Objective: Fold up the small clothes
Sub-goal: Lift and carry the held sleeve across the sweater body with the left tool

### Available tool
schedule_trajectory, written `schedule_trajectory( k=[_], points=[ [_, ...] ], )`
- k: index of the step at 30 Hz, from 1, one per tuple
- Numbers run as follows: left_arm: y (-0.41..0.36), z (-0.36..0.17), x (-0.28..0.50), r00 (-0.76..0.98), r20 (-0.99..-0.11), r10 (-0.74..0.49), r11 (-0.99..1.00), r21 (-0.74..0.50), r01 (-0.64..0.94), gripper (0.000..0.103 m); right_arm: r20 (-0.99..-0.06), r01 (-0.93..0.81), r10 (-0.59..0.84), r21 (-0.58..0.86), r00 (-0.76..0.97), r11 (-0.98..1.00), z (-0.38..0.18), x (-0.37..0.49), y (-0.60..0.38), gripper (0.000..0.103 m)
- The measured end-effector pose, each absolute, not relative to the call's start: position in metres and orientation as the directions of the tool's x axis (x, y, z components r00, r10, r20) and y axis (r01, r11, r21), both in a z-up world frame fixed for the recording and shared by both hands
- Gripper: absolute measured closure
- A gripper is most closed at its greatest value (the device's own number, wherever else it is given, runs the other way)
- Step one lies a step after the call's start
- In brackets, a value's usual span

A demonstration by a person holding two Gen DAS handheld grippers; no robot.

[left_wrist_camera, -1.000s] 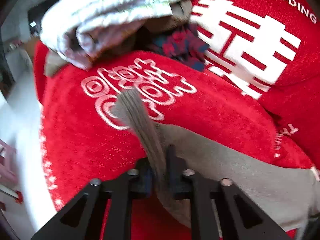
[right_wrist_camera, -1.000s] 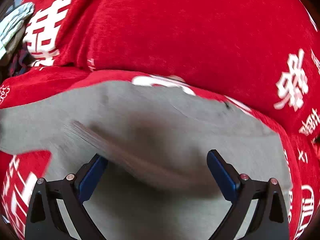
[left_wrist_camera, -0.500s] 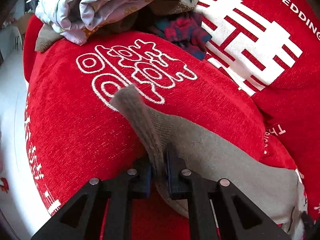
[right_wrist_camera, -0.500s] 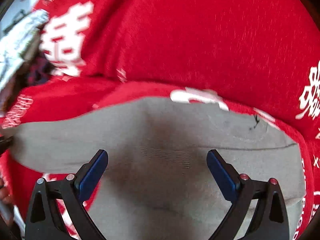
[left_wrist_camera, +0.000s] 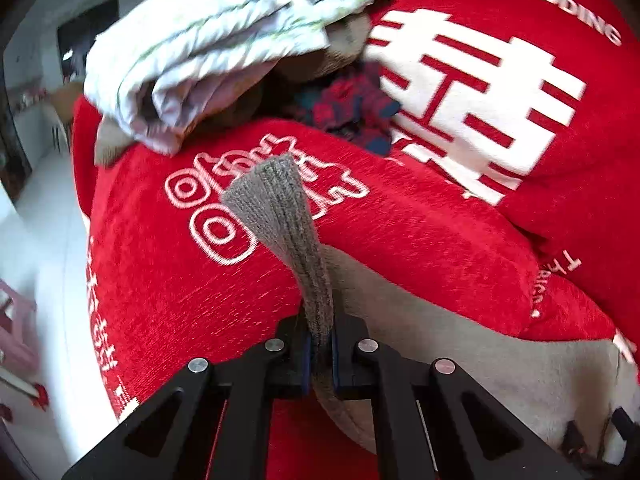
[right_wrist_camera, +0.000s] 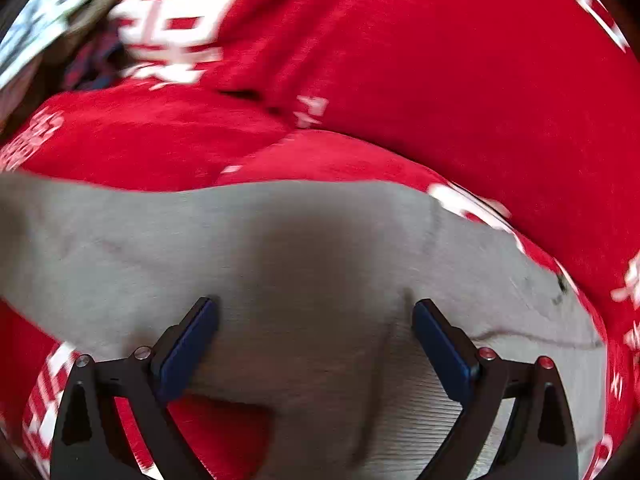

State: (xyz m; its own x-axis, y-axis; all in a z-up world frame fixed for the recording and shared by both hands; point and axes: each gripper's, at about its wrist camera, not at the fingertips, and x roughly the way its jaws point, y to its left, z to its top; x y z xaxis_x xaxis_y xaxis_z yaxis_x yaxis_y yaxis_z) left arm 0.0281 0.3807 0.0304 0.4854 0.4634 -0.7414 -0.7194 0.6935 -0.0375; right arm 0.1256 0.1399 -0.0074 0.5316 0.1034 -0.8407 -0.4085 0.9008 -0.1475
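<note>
A grey knitted garment (left_wrist_camera: 460, 332) lies on the red sofa cover. My left gripper (left_wrist_camera: 320, 354) is shut on its ribbed end (left_wrist_camera: 280, 208), which sticks up past the fingertips. In the right wrist view the same grey garment (right_wrist_camera: 280, 248) is spread flat across the cushion. My right gripper (right_wrist_camera: 316, 340) is open just above it, its blue pads (right_wrist_camera: 188, 348) wide apart with cloth between them but not pinched.
The red sofa cover (left_wrist_camera: 420, 220) has white lettering. A heap of clothes sits at the back left: a white patterned piece (left_wrist_camera: 224, 48) over a brown one and a red-blue plaid one (left_wrist_camera: 352, 108). White floor (left_wrist_camera: 36, 240) lies left of the sofa.
My left gripper has kept its grip on the ribbed end and shifted slightly relative to the sofa. My right gripper stays open over the garment, and its view has swung, with motion blur.
</note>
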Motion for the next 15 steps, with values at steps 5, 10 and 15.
schedule_trajectory(
  k=[5, 10, 15],
  points=[
    [0.362, 0.042, 0.036, 0.514, -0.747, 0.422, 0.734, -0.051, -0.677, 0.095, -0.827, -0.440, 0.197, -0.067, 0.527, 0.896, 0.010, 0.107, 0.132, 0.007],
    [0.333, 0.043, 0.052, 0.543, -0.769, 0.339, 0.781, -0.091, -0.618, 0.095, -0.777, -0.382, 0.165, -0.103, 0.607, 0.918, 0.029, 0.087, 0.078, 0.007],
    [0.297, 0.035, 0.074, 0.528, -0.806, 0.268, 0.814, -0.103, -0.571, 0.096, -0.787, -0.283, 0.100, -0.098, 0.609, 0.954, 0.026, 0.081, 0.013, 0.007]
  ],
)
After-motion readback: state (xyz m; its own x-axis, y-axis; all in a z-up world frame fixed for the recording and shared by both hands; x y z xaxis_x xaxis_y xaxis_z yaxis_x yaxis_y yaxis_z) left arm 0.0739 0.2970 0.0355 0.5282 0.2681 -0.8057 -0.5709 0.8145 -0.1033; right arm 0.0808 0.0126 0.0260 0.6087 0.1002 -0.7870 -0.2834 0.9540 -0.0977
